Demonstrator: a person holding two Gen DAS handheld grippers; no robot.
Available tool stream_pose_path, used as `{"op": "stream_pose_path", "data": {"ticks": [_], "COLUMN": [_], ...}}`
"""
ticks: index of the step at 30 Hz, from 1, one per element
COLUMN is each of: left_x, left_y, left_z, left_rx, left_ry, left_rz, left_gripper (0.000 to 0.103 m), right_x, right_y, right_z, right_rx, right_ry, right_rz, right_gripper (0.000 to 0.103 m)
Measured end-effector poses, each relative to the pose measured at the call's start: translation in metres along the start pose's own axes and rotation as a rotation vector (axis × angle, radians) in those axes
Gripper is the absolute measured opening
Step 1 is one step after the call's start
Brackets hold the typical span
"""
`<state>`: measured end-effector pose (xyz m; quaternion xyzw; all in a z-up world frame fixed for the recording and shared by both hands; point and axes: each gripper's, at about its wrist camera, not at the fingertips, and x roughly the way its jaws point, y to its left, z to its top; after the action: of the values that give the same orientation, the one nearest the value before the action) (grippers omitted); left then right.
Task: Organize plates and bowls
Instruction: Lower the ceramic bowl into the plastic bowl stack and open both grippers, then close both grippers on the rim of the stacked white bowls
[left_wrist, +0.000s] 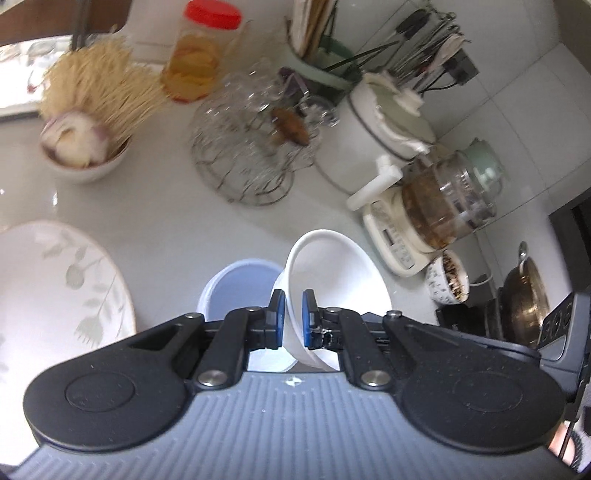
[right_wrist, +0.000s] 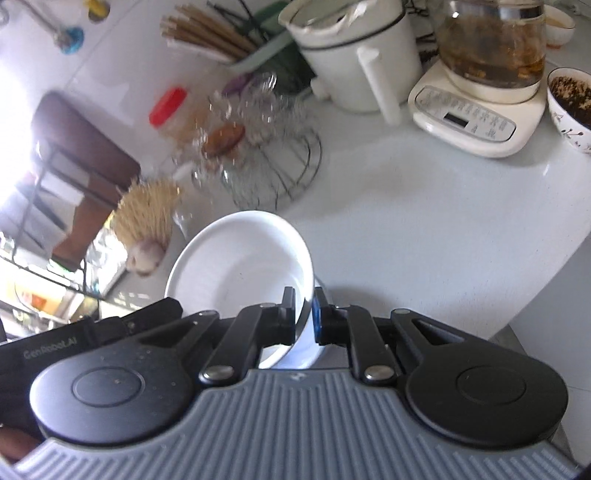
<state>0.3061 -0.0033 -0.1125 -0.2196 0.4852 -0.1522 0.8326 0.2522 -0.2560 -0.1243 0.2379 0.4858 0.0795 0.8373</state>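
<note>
The left gripper (left_wrist: 293, 317) has its jaws clamped on the near rim of a white bowl (left_wrist: 332, 273), which tilts with its opening facing right and away, lifted above the desk (left_wrist: 166, 206). Just left of and below that bowl sits a pale blue bowl (left_wrist: 236, 284) on the desk. At the far left edge lies a large white plate (left_wrist: 55, 291) with a grey leaf pattern.

The right gripper (right_wrist: 303, 317) has its jaws clamped on the right rim of another white bowl (right_wrist: 243, 266), tilted so its hollow faces left and towards the camera.

Farther back on the desk stands a wire basket (left_wrist: 255, 147) holding glassware. Left of it is a small bowl of onion (left_wrist: 79, 147) with a bundle of pale sticks (left_wrist: 99, 85) behind it, and a red-lidded jar (left_wrist: 199, 55) beyond. To the right are a white electric pot (left_wrist: 380, 133), a glass kettle (left_wrist: 443, 199) on a cream base, and a patterned cup (left_wrist: 447, 278) filled with dark matter. A utensil holder (left_wrist: 321, 62) with chopsticks stands at the far wall.
</note>
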Motion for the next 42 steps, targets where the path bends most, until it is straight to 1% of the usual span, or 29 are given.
{"op": "stream_pose_path", "data": {"ticks": [3,6,8,9,11,13,14,17,19,20,21,22,23,24,25,26,27,29,32,35,38,42], "left_x": [0.003,0.006,0.009,0.011,0.017,0.019,0.02,0.021,0.019,0.018,0.016,0.015,0.013,0.01,0.008,0.007,0.006,0.008,0.012,0.019,0.026,0.033], "left_y": [0.013,0.027,0.034,0.037,0.046,0.053,0.055,0.057,0.056,0.056,0.056,0.057,0.057,0.058,0.057,0.057,0.056,0.056,0.057,0.055,0.053,0.051], "left_z": [-0.011,-0.02,-0.023,-0.023,-0.023,-0.021,-0.021,-0.019,-0.017,-0.016,-0.015,-0.014,-0.012,-0.011,-0.01,-0.009,-0.007,-0.004,-0.002,-0.001,0.0,0.002], "left_rx": [-0.03,-0.061,-0.064,-0.058,-0.072,-0.077,-0.075,-0.071,-0.058,-0.051,-0.052,-0.057,-0.061,-0.06,-0.055,-0.048,-0.043,-0.039,-0.039,-0.031,-0.022,-0.011], "left_ry": [0.009,0.015,0.009,0.003,0.023,0.024,0.029,0.036,0.026,0.02,0.017,0.014,0.009,0.003,-0.005,-0.01,-0.008,0.007,0.019,0.04,0.052,0.065], "left_rz": [0.022,0.044,0.054,0.057,0.075,0.066,0.078,0.077,0.094,0.106,0.113,0.112,0.111,0.114,0.117,0.12,0.123,0.13,0.133,0.137,0.135,0.129], "left_gripper": [0.01,0.01,0.01,0.01,0.01,0.01,0.01,0.01,0.011,0.012,0.013,0.017,0.028,0.033,0.04,0.043,0.044,0.055,0.06,0.061,0.061,0.062], "right_x": [0.012,0.024,0.033,0.036,0.044,0.048,0.049,0.047,0.046,0.046,0.044,0.042,0.04,0.038,0.039,0.04,0.044,0.052,0.065,0.076,0.088,0.098], "right_y": [0.002,0.004,0.007,0.007,0.006,0.006,0.008,0.011,0.012,0.012,0.011,0.009,0.008,0.006,0.002,-0.002,-0.006,-0.013,-0.018,-0.022,-0.023,-0.021], "right_z": [-0.007,-0.012,-0.014,-0.014,-0.014,-0.015,-0.016,-0.018,-0.018,-0.017,-0.016,-0.014,-0.012,-0.01,-0.008,-0.006,-0.004,-0.002,-0.001,0.0,-0.001,-0.001], "right_rx": [-0.026,-0.05,-0.068,-0.067,-0.069,-0.07,-0.079,-0.083,-0.081,-0.076,-0.066,-0.05,-0.034,-0.017,0.004,0.026,0.044,0.065,0.052,0.064,0.051,0.03], "right_ry": [0.036,0.05,0.052,0.053,0.056,0.053,0.053,0.054,0.055,0.055,0.049,0.036,0.019,0.005,-0.002,-0.005,-0.003,0.007,0.039,0.097,0.141,0.169], "right_rz": [-0.008,-0.012,-0.016,-0.011,-0.006,-0.008,-0.005,-0.005,0.001,-0.001,0.001,0.004,0.007,0.01,0.024,0.038,0.035,0.001,-0.034,0.009,0.009,0.01], "right_gripper": [0.013,0.013,0.013,0.013,0.013,0.013,0.013,0.013,0.014,0.021,0.03,0.054,0.069,0.07,0.069,0.069,0.068,0.069,0.069,0.068,0.067,0.06]}}
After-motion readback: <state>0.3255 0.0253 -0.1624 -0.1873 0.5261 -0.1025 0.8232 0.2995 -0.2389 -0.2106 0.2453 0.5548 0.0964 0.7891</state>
